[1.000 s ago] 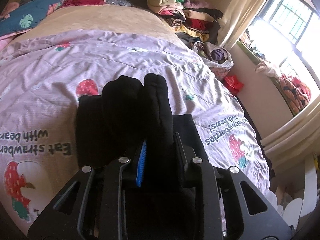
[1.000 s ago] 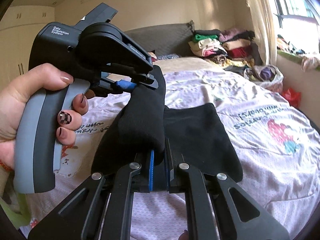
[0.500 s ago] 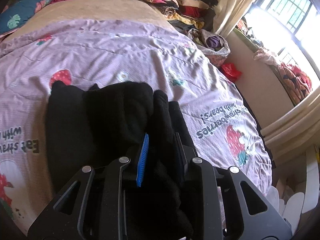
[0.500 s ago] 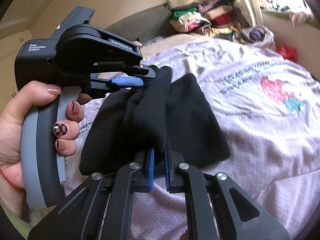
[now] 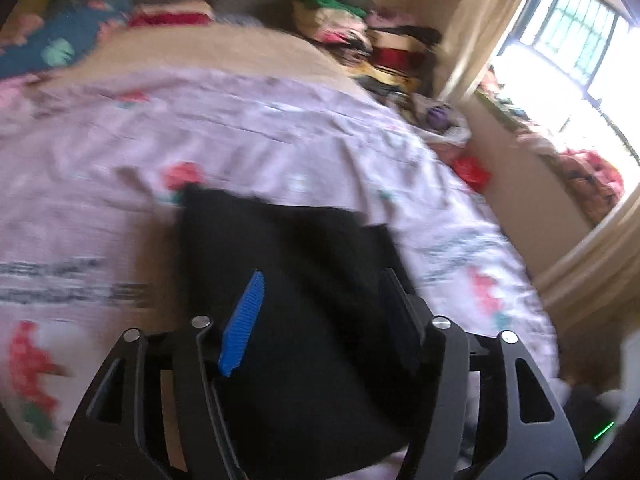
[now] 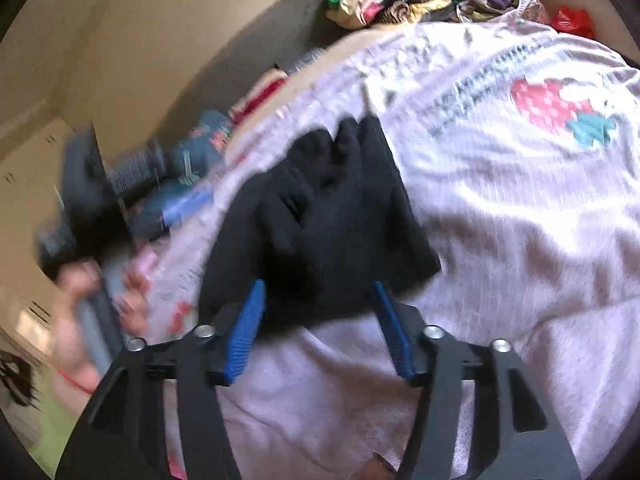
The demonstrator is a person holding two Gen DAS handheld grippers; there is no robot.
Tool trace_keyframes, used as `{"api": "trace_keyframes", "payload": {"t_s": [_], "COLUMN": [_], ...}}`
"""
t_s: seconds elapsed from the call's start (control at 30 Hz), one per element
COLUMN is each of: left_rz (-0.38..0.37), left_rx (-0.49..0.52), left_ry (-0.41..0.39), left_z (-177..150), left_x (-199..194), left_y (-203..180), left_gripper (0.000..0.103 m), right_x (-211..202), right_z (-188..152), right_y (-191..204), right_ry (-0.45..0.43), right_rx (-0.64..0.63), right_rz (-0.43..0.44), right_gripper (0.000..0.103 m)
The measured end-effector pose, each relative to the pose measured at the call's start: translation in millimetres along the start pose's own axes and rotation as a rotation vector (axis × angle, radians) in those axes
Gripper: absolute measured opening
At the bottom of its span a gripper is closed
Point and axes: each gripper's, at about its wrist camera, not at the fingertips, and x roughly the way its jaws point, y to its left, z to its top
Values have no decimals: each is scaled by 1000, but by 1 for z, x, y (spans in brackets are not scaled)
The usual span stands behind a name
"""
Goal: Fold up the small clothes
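Lying folded on the strawberry-print bedspread (image 6: 500, 208), the black garment (image 6: 328, 208) is sitting released, both the left tongs (image 5: 320, 312) and right tongs (image 6: 318, 320) gaping wide, gripping nothing, apparently clearing the finished fold.

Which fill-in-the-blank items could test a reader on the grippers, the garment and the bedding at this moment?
1. The jaws of the left gripper stand ____.
2. The jaws of the right gripper also stand open, so the black fabric garment is held by ____ gripper.
3. The garment lies on a pale pink bedspread printed with red ____.
4. A pile of folded clothes sits at the far end of the bed, near the ____.

Missing words: open; neither; strawberries; window
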Motion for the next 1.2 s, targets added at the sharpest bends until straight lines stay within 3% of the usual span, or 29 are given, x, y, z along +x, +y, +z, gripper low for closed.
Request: {"api": "trace_keyframes", "payload": {"t_s": [0.03,0.13,0.23,0.3,0.47,0.53,0.63,0.67,0.73,0.77,1.03,1.2], "left_rz": [46,94,86,78,64,62,58,56,51,51,19,16], "left_rx": [-3,-20,-20,-12,11,18,19,18,11,10,25,63], "left_ry": [0,19,47,45,49,51,53,53,55,56,53,74], "left_z": [-5,-18,-30,-33,-34,-35,-37,-37,-37,-37,-34,-38], "left_x": [-1,3,11,12,15,17,18,18,18,18,9,14], "left_y": [12,33,39,37,31,30,30,31,32,32,19,2], "left_gripper": [52,52,52,52,52,57,57,57,58,58,62,66], "right_x": [1,17,46,72,114,120,126,126,132,133,98,98], "right_z": [8,42,76,93,111,112,114,112,110,110,125,127], "right_y": [1,3,6,9,16,18,17,20,25,30,44,18], "right_ry": [-1,31,97,189,312,316,344,344,335,322,196,221], "right_rx": [8,31,4,-25,-76,-89,-81,-95,-140,-175,-293,-283], "right_rz": [17,40,-22,-72,-133,-174,-153,-153,-170,-187,-134,-179], "right_gripper": [63,63,63,63,67,71,71,66,39,16,12,12]}}
